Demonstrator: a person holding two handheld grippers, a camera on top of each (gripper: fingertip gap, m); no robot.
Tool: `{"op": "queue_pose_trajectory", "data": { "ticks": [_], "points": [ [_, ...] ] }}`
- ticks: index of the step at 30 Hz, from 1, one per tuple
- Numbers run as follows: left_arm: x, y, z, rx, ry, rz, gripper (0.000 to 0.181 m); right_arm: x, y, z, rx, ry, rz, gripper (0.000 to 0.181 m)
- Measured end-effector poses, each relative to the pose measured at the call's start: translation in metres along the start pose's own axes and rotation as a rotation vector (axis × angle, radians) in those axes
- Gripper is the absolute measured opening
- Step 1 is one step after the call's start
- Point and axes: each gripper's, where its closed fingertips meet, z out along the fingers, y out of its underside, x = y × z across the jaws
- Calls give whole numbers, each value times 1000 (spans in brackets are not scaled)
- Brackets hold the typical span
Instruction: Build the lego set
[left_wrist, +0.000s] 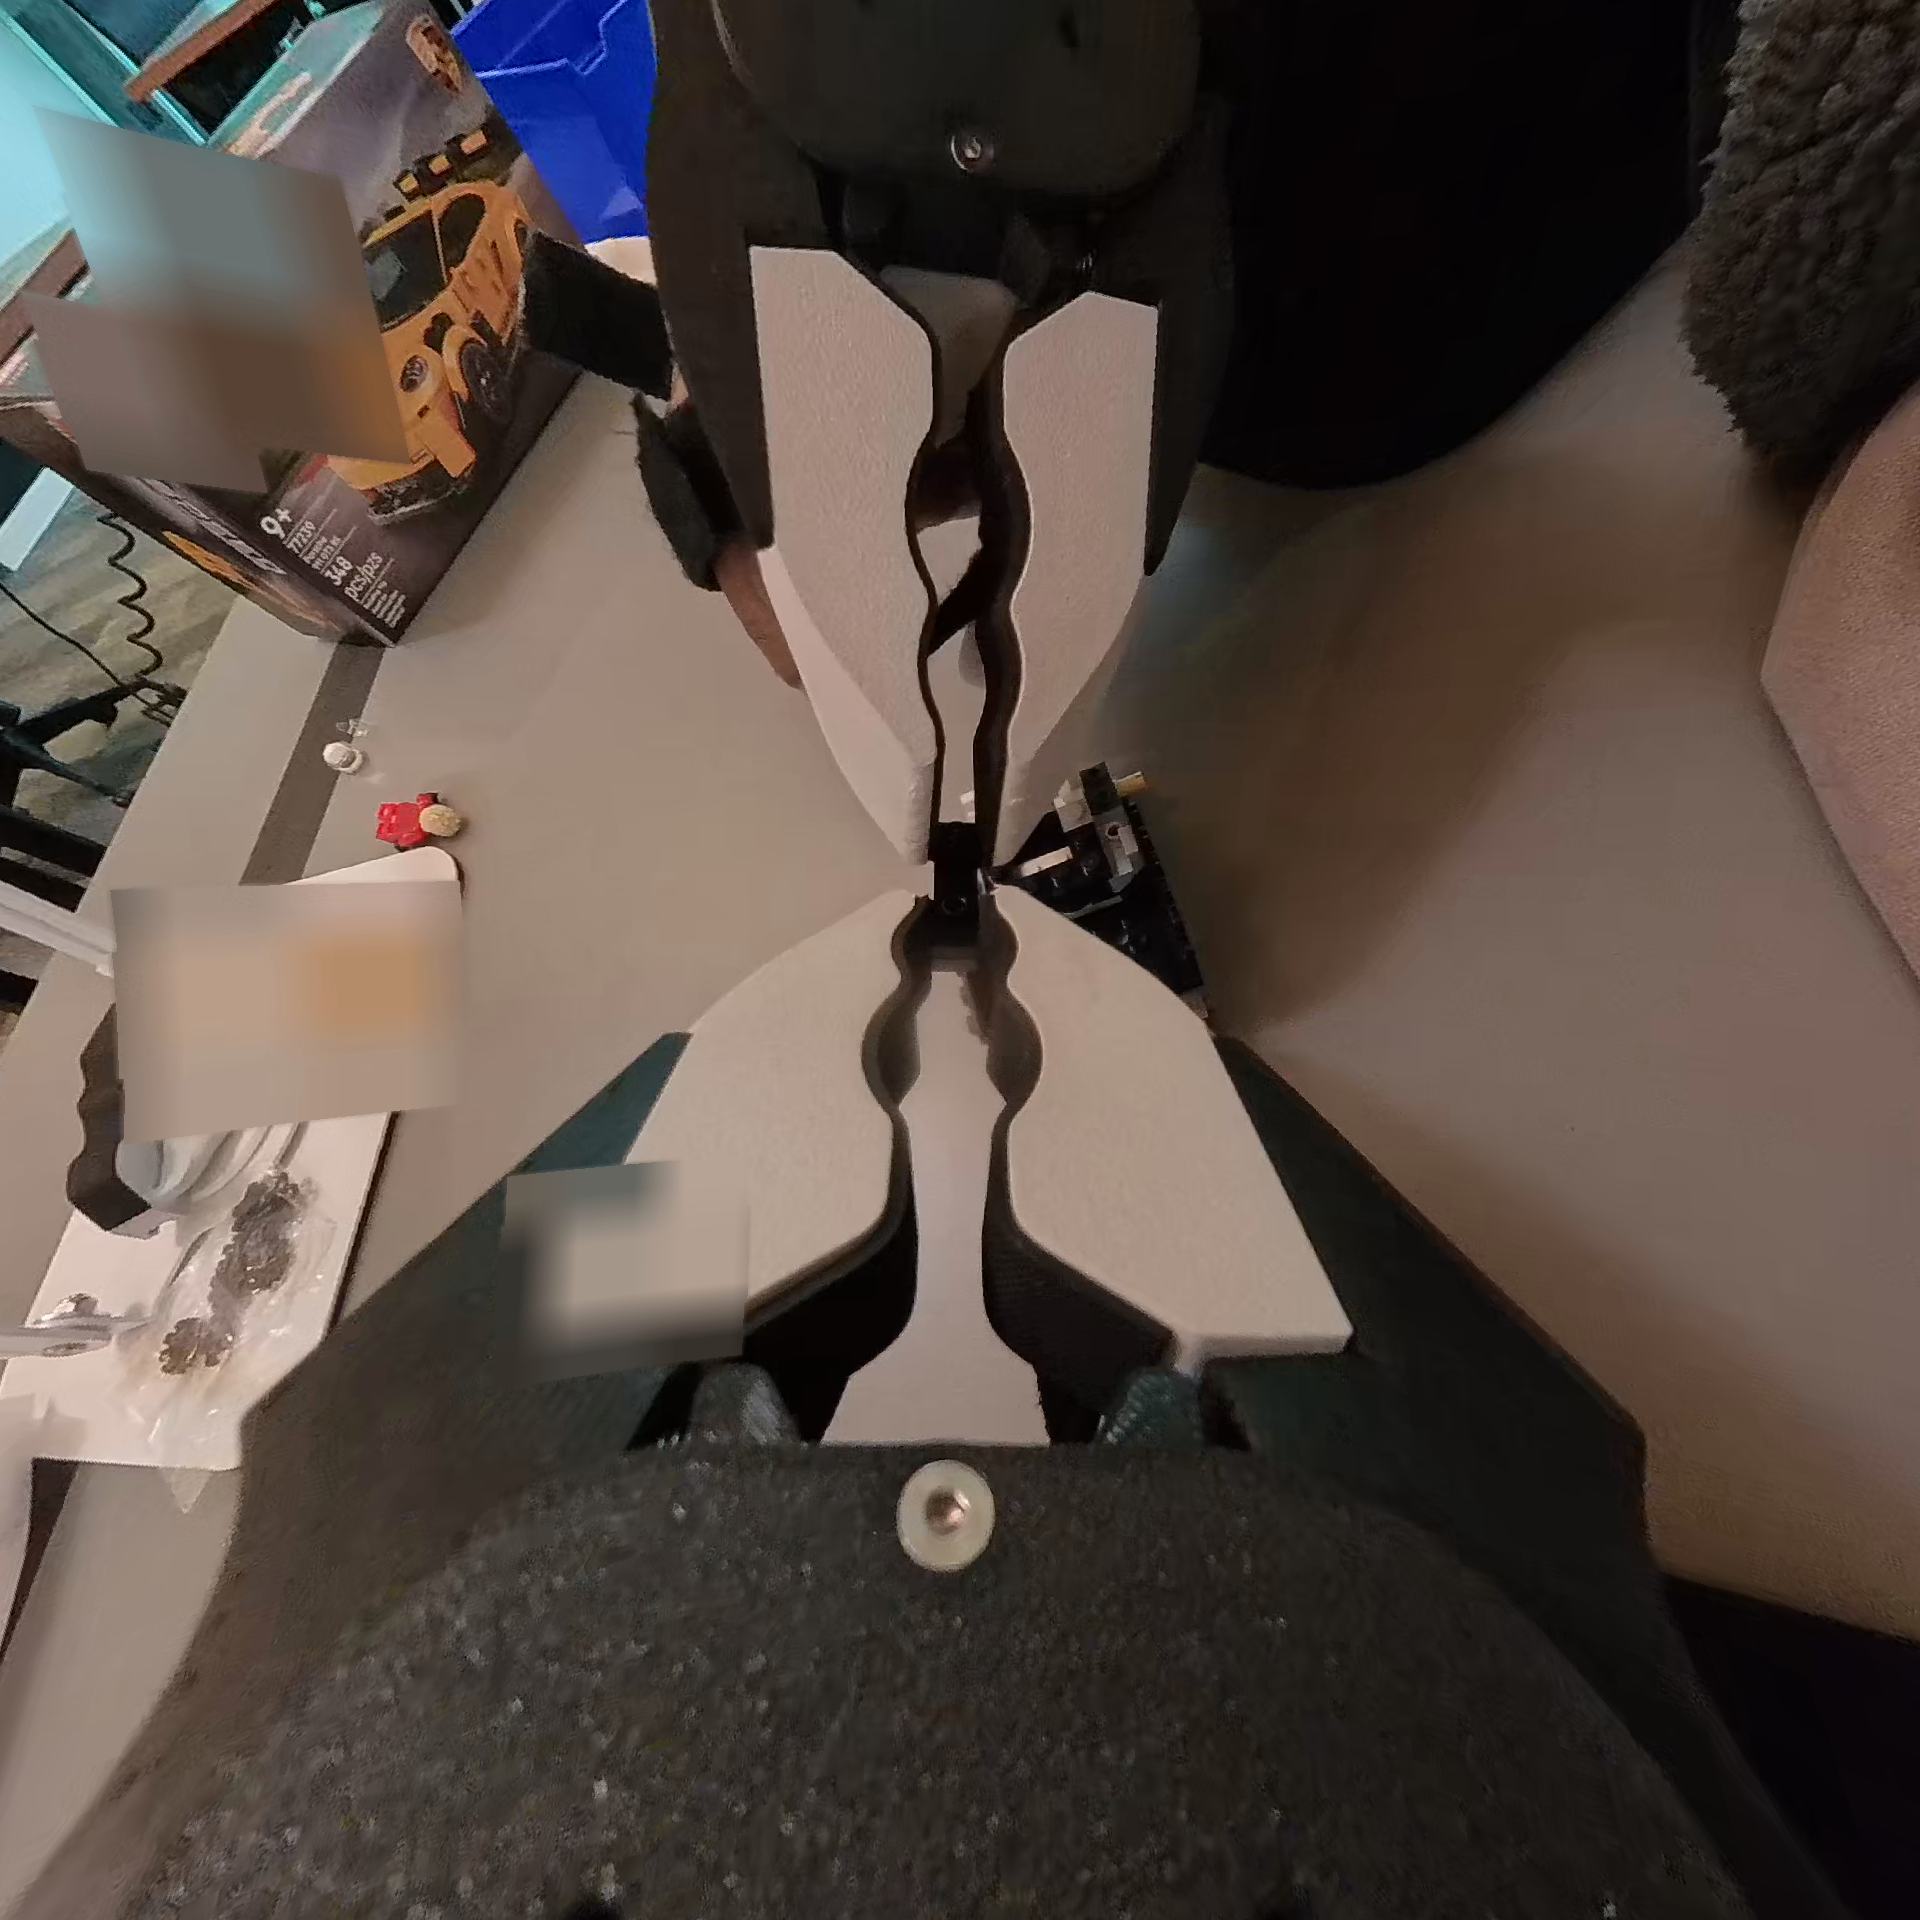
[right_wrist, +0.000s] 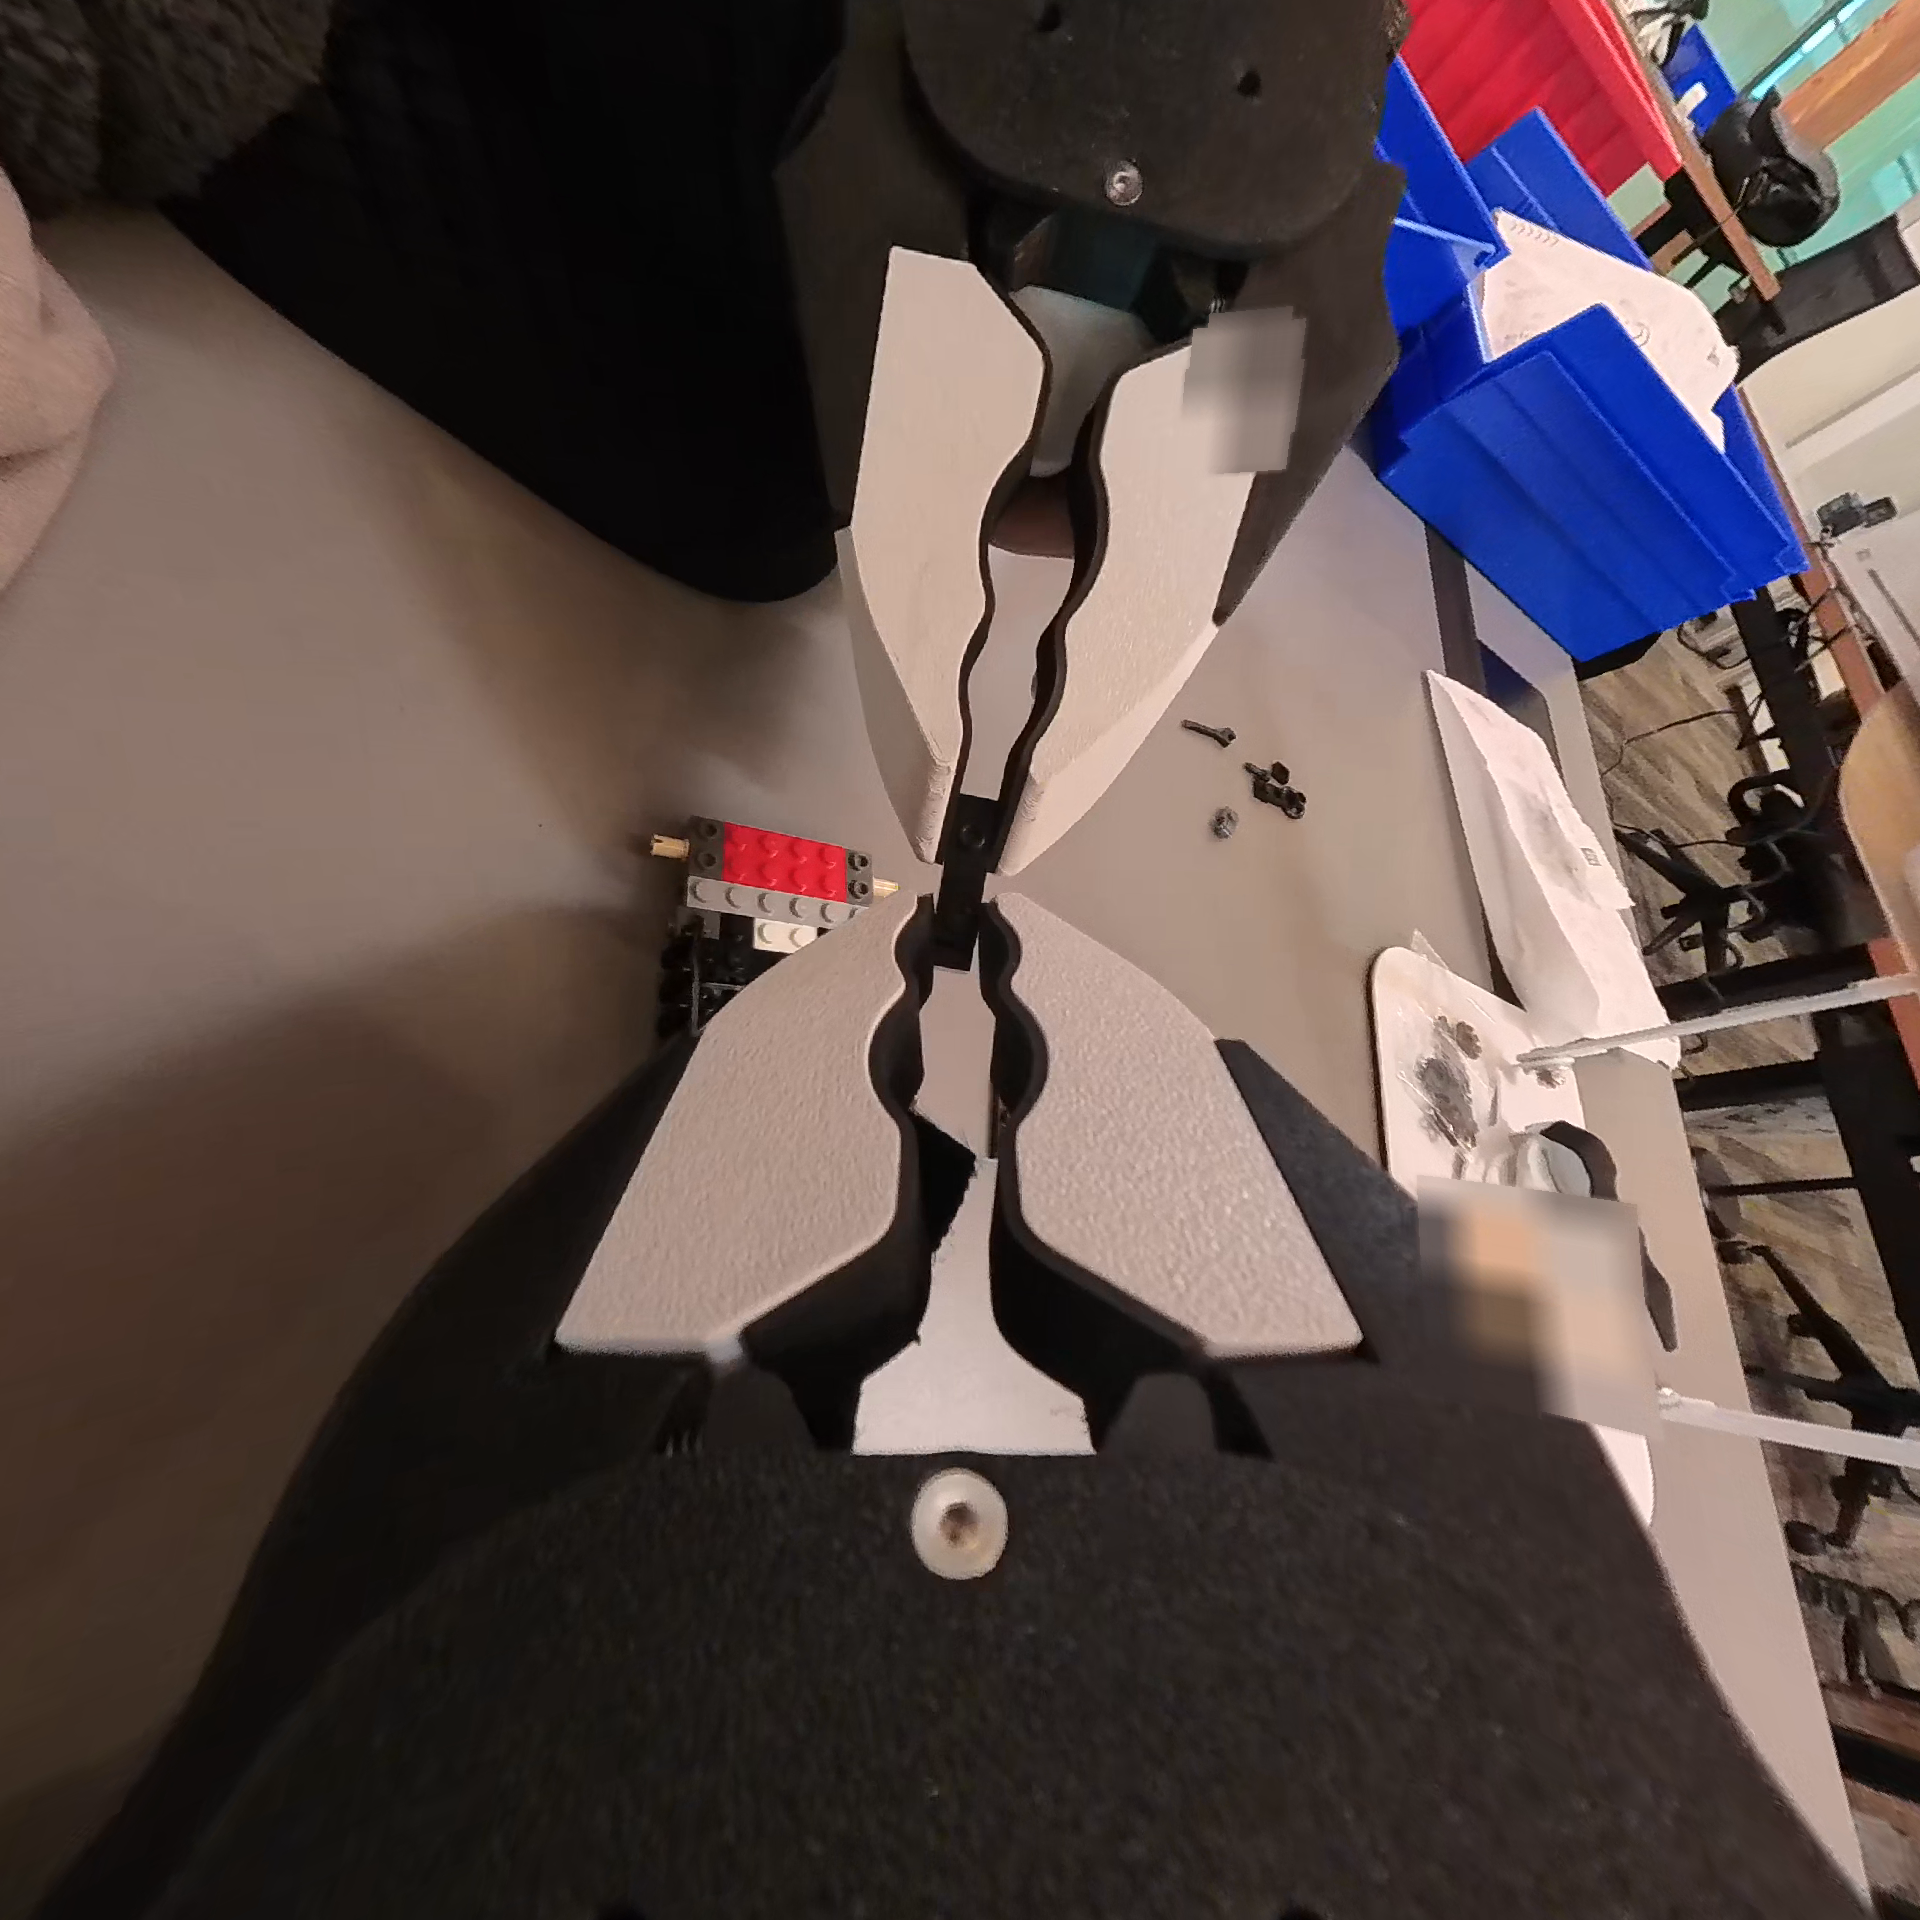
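Midair, two tools meet tip to tip over a grey worktop (right_wrist: 312, 675), each nearly closed on one end of a narrow black Lego piece (right_wrist: 964, 868) whose long axis runs along the fingers. At left in the right wrist view, a part-built Lego assembly (right_wrist: 774, 883), red plate uppermost, lies partly hidden behind the right tool (right_wrist: 956, 940). The left tool (left_wrist: 954, 914) grips the piece's other end. Small black parts (right_wrist: 1262, 774) on the right are too tiny to identify.
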Motion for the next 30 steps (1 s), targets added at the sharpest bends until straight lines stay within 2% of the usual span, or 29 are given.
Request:
{"op": "queue_pose_trajectory", "data": {
  "ticks": [17, 30],
  "points": [
    [-9, 3, 0, 0, -48, 3, 8, 9, 1, -2, -16, 37, 69, 11],
    [-2, 4, 2, -14, -20, 30, 8, 0, 2, 0, -14, -15, 72, 7]
  ]
}}
